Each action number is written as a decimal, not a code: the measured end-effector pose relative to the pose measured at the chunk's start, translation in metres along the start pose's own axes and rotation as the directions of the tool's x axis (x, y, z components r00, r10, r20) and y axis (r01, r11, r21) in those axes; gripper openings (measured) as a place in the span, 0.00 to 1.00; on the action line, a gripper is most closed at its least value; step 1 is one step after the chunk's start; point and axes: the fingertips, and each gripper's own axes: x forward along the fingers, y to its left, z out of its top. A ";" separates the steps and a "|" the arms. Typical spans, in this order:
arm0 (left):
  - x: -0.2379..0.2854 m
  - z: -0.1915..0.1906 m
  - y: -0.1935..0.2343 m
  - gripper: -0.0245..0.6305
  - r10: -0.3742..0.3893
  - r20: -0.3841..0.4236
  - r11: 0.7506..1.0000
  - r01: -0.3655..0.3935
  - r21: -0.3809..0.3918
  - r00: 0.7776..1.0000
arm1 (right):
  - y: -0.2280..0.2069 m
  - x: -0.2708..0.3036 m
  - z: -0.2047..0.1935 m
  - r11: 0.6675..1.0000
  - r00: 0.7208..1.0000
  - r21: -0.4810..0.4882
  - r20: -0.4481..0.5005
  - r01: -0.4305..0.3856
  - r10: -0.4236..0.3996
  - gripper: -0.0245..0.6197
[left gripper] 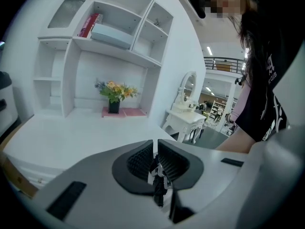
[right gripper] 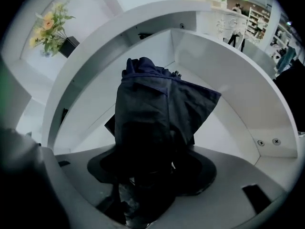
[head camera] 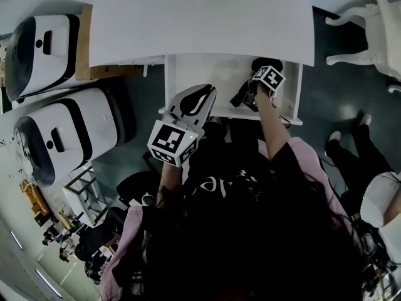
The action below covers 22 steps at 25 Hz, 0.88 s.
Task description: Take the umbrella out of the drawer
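Right tongs [right gripper: 151, 166]: I point them steeply down into drawer [right gripper: 228, 128], jaws wide round umbrella [right gripper: 152, 99]. Left tongs [left gripper: 155, 159]: near level, closed, empty.

One umbrella [right gripper: 152, 109], one open drawer [head camera: 207, 77], one white desk [head camera: 200, 24], one pot of flowers [left gripper: 114, 97].

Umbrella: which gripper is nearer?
Right. Right gripper reaches into the drawer, jaws astride the umbrella; left gripper hangs over the drawer's near-left corner, apart.
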 end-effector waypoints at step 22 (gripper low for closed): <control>-0.067 -0.006 -0.006 0.10 -0.017 0.057 0.999 0.016 0.033 0.998 | 0.006 -0.097 -0.016 0.951 0.967 0.177 0.040 -0.255 0.252 0.48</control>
